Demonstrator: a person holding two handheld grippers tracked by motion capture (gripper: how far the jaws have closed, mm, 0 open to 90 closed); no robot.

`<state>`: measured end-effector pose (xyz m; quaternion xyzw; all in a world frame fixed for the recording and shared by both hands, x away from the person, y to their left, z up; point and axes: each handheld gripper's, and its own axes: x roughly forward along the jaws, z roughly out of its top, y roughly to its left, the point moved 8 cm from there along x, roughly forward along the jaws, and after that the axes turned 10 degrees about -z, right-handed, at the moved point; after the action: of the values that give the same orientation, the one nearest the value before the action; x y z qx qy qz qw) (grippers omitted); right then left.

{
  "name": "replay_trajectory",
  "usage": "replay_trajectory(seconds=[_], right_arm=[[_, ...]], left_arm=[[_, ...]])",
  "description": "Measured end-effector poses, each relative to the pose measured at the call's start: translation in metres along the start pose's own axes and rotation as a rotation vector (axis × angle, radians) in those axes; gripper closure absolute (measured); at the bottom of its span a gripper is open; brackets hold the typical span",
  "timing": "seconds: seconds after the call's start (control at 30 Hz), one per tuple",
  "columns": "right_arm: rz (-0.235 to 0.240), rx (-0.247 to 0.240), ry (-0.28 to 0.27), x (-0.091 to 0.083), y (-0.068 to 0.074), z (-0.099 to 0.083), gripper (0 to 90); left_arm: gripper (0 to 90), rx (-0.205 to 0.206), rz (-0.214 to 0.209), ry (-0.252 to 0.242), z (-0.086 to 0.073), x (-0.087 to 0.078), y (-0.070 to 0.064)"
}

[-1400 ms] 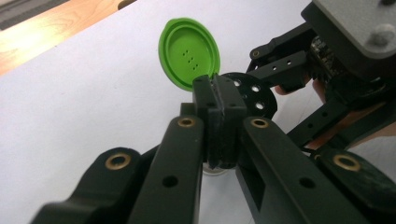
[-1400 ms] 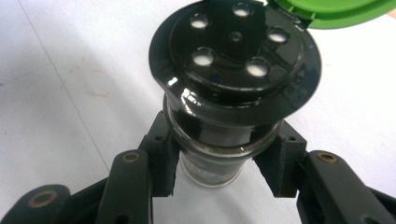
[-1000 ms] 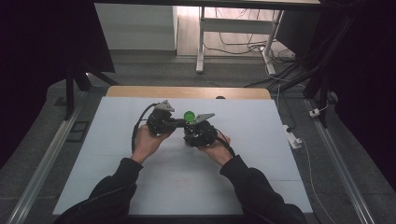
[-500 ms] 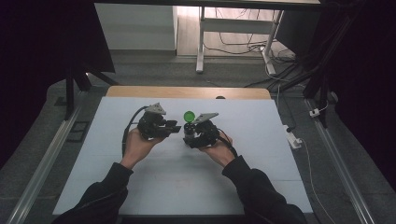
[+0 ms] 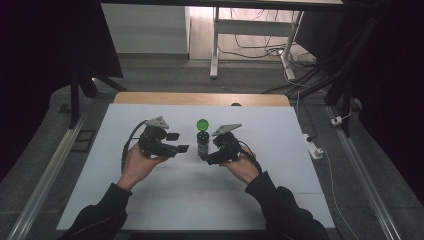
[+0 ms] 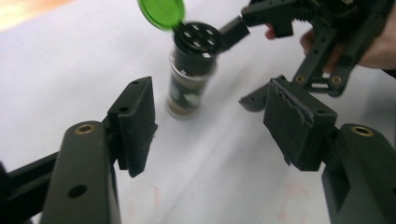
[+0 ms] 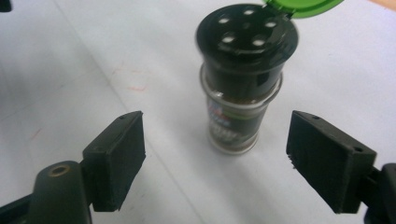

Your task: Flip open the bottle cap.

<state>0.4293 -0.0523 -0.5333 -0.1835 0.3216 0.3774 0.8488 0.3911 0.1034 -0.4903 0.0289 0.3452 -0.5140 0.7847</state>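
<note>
both hand-held grippers gape beside the upright spice jar (image 5: 202,141).

A white table (image 5: 150,200) with a wooden far edge stands on grey floor (image 5: 60,130); cables (image 5: 270,55) trail beyond.

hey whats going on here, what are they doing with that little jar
A person holds a gripper in each hand over a white table. A small spice jar stands upright between them, its green flip lid open over a black shaker top. The right gripper sits right beside the jar, jaws open; the left gripper is off to its side, also open.
</note>
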Motion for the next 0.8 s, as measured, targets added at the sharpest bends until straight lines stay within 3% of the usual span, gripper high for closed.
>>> replay_trajectory(seconds=[0.27,0.57,0.8], right_arm=[[0.039,-0.009,0.019,-0.011,0.011,-0.006,11.9],[0.085,-0.008,0.033,-0.027,0.024,-0.013,7.6],[0.084,-0.013,0.012,-0.043,0.027,-0.019,2.1]], left_arm=[[19.4,-0.024,0.022,0.041,-0.021,-0.005,-0.007],[6.5,-0.051,0.000,0.043,-0.036,-0.013,-0.019],[1.2,-0.068,-0.005,0.016,-0.050,-0.026,-0.027]])
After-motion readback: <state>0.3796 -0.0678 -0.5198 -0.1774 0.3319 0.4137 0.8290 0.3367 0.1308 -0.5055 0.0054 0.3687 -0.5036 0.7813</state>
